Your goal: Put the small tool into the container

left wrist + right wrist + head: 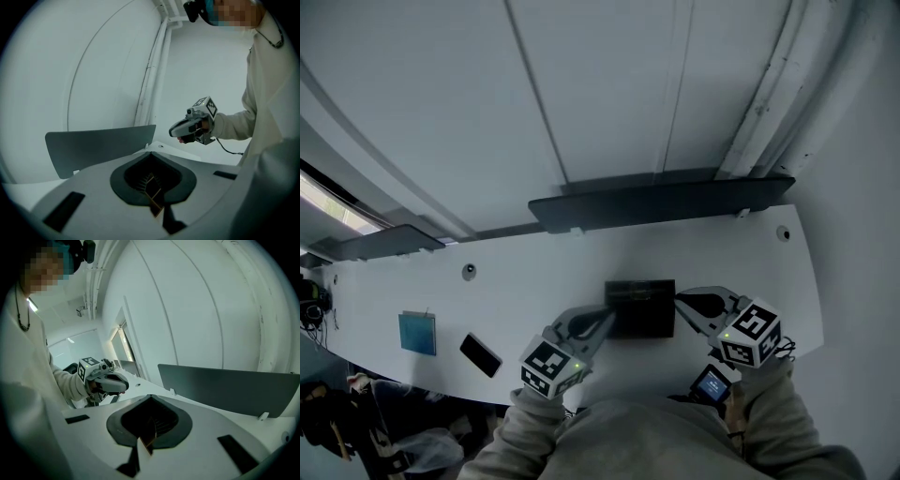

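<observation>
Black inside and out, the container point(639, 309) gives you no sight of the small tool. I cannot find it in any view, neither on the counter point(581, 258) nor between either pair of jaws, so my guess is that it already lies in that dark interior. The left gripper point(602, 319) reaches to the container's left edge and the right gripper point(682, 299) to its right edge; whether either touches it I cannot tell. Both are closed, jaws pressed together on nothing, as each gripper's own view shows.

To do this step well, look straight down into the container and confirm the tool is in before you call it done. Draw each gripper out to its own side, not across the box, so you do not nudge it. If the tool turns out to be elsewhere, spread the jaws before you reach.

Only the head view shows the container, plus a blue card point(417, 333) and a flat black object point(480, 354) well off to the left. The gripper views miss the container altogether. What they add is height: in the left gripper view the right gripper appears lifted off the counter, at the end of a pale sleeve point(229, 126). Both views also look past to an upright grey panel point(101, 145) at the counter's back.
</observation>
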`<state>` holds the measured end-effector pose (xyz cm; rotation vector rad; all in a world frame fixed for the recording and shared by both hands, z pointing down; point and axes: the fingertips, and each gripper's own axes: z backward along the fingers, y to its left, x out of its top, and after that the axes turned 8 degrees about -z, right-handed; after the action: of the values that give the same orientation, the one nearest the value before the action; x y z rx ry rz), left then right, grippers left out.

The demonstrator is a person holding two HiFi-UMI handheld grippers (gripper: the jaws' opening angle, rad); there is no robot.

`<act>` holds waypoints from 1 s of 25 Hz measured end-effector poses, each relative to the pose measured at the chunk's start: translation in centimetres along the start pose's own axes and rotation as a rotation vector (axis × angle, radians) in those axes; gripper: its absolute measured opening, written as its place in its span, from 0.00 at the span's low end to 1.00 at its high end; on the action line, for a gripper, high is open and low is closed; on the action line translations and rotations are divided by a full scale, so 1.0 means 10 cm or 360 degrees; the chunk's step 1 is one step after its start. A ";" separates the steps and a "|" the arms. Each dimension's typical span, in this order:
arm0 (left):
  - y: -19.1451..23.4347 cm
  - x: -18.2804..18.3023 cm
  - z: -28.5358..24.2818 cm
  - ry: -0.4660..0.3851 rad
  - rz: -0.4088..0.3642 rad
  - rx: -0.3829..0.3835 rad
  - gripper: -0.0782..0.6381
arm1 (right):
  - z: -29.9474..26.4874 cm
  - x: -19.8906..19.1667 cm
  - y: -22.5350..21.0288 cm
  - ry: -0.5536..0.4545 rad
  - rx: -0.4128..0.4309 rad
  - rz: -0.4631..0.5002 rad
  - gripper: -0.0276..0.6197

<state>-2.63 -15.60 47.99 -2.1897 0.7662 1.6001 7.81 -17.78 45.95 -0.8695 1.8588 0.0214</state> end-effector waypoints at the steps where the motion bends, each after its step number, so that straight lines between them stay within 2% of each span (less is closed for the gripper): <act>1: 0.00 -0.02 0.00 0.0004 -0.0007 0.0002 0.11 | 0.01 -0.01 -0.01 -0.0005 -0.0004 0.0004 0.07; 4: 0.02 -0.07 0.01 0.0022 -0.0019 0.0016 0.11 | 0.02 0.02 -0.05 -0.0049 -0.0019 0.0014 0.07; 8: 0.06 -0.13 0.04 0.0026 0.0037 0.0039 0.11 | 0.01 0.07 -0.05 -0.0068 -0.0024 0.0038 0.07; 13: 0.04 -0.10 0.01 0.0010 0.0013 0.0020 0.11 | 0.00 0.07 -0.05 -0.0080 -0.0024 0.0025 0.07; 18: 0.12 -0.16 0.04 0.0012 0.0077 0.0052 0.11 | 0.02 0.11 -0.12 -0.0066 -0.0049 0.0057 0.07; 25: 0.13 -0.10 0.01 -0.0020 0.0052 0.0062 0.11 | -0.02 0.09 -0.08 -0.0082 -0.0042 0.0035 0.07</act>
<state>-3.73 -16.37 48.99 -2.1486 0.8266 1.5991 7.94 -18.95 45.63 -0.8590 1.8233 0.0813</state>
